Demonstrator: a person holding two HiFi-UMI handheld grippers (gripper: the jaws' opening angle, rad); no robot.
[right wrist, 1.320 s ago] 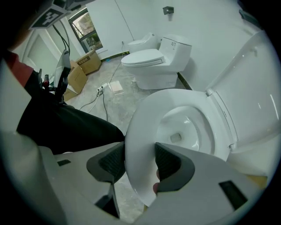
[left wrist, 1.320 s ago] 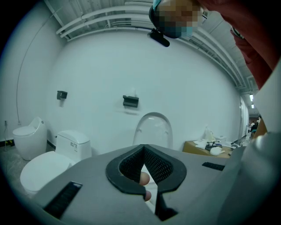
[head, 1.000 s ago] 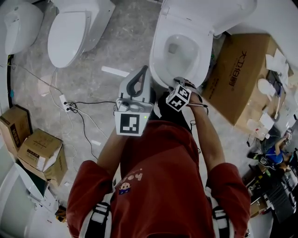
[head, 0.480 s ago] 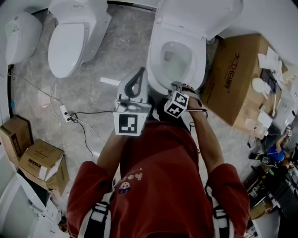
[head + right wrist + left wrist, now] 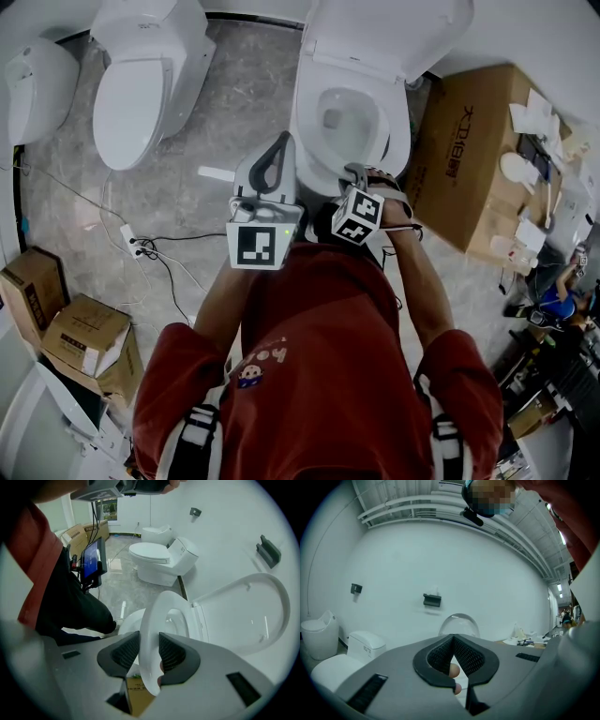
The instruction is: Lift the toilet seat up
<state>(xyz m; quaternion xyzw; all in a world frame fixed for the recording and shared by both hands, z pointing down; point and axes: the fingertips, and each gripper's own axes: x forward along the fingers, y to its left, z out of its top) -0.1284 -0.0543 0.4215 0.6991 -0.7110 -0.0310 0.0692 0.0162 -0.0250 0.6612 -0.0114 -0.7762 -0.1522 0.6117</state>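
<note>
**Right claw clamped on the front rim of the seat; left claw closed and empty.**

We find the right gripper (image 5: pixel 149 644) pointing steeply down at the near end of the toilet, with the front rim of the toilet seat (image 5: pixel 154 606) between its jaws. The jaws have just been closing, and both pads now bear on the rim at roughly half their spread. The seat sits tilted, its near edge clear of the bowl (image 5: pixel 127 620) and its far end at the hinge. The lid (image 5: pixel 243 616) stands raised beyond it, against the wall. The left gripper (image 5: pixel 452 639) is held level to the left of the bowl, its jaw tips together with nothing between them. A second toilet (image 5: pixel 141 84) stands well to the left. A cardboard box (image 5: pixel 469 150) sits just beside the bowl on the right.
</note>
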